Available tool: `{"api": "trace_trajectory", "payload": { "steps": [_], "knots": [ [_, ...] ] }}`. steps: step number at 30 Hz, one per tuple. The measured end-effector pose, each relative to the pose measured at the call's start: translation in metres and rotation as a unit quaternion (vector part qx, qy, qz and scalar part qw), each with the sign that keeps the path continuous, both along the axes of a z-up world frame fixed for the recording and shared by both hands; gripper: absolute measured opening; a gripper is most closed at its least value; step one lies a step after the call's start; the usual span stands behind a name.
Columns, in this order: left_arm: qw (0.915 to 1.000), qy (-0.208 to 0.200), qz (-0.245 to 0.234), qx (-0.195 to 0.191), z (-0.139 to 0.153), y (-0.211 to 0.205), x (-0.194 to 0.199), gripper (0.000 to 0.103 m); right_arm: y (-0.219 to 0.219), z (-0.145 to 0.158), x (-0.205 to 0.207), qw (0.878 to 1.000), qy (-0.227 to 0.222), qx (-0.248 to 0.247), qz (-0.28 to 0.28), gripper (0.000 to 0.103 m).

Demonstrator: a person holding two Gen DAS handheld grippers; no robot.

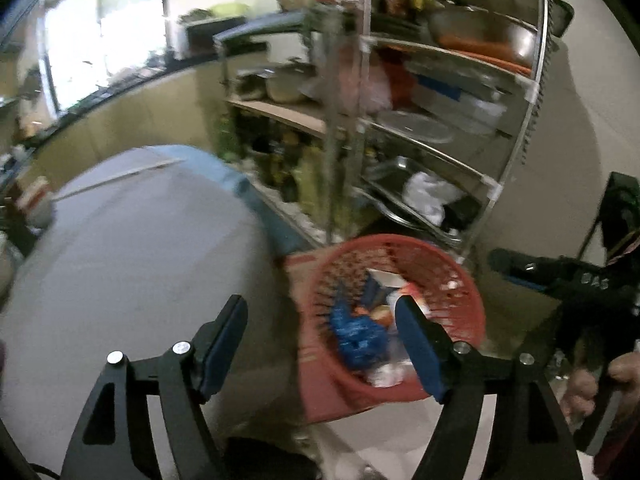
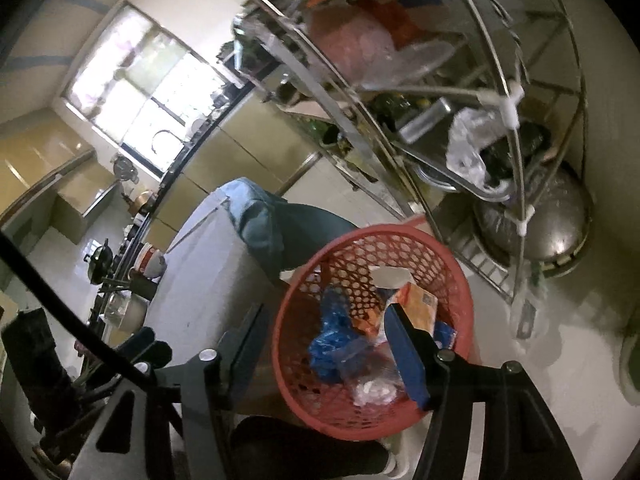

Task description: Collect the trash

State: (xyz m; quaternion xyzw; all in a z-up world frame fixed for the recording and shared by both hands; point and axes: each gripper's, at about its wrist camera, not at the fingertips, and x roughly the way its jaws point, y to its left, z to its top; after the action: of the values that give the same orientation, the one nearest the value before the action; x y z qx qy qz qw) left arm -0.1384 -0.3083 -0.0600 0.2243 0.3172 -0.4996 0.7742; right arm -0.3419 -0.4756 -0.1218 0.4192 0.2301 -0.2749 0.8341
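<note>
A red mesh waste basket stands on the floor beside a grey-white appliance; it also shows in the right wrist view. Inside lie a blue crumpled wrapper, an orange carton, a white card and clear plastic. My left gripper is open and empty above the gap between appliance and basket. My right gripper is open and empty over the basket's left rim. The right gripper's body shows at the right of the left wrist view.
A grey-white appliance with a blue cloth stands left of the basket. A steel wire rack with pans and bags stands behind it. A large steel pot sits on the floor under the rack. A kitchen counter runs along the left.
</note>
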Motion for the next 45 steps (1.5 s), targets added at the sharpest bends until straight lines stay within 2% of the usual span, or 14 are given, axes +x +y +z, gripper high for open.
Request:
{"api": "trace_trajectory", "payload": {
  "steps": [6, 8, 10, 14, 22, 27, 45],
  "knots": [
    [0.9936, -0.088, 0.068, -0.016, 0.034, 0.051, 0.005, 0.079, 0.038, 0.036, 0.013, 0.997, 0.001, -0.069, 0.020, 0.064],
    [0.9879, -0.120, 0.094, -0.024, 0.046, 0.071, 0.005, 0.085, 0.055, 0.051, 0.018, 0.995, 0.001, -0.097, 0.030, 0.064],
    [0.9832, -0.133, 0.121, -0.033, 0.056, 0.090, 0.008, 0.093, 0.070, 0.063, 0.023, 0.991, 0.002, -0.124, 0.041, 0.064],
    [0.9702, -0.159, 0.175, -0.054, 0.073, 0.133, 0.012, 0.096, 0.099, 0.083, 0.034, 0.985, -0.010, -0.158, 0.064, 0.064],
    [0.9492, -0.171, 0.261, -0.042, 0.082, 0.194, 0.025, 0.096, 0.152, 0.109, 0.057, 0.973, -0.027, -0.203, 0.106, 0.067],
    [0.9392, -0.179, 0.290, -0.044, 0.085, 0.218, 0.029, 0.096, 0.183, 0.121, 0.072, 0.963, -0.033, -0.232, 0.135, 0.067],
    [0.9177, -0.172, 0.352, -0.068, 0.095, 0.291, 0.037, 0.096, 0.262, 0.139, 0.106, 0.936, -0.049, -0.275, 0.213, 0.067]
  ]
}}
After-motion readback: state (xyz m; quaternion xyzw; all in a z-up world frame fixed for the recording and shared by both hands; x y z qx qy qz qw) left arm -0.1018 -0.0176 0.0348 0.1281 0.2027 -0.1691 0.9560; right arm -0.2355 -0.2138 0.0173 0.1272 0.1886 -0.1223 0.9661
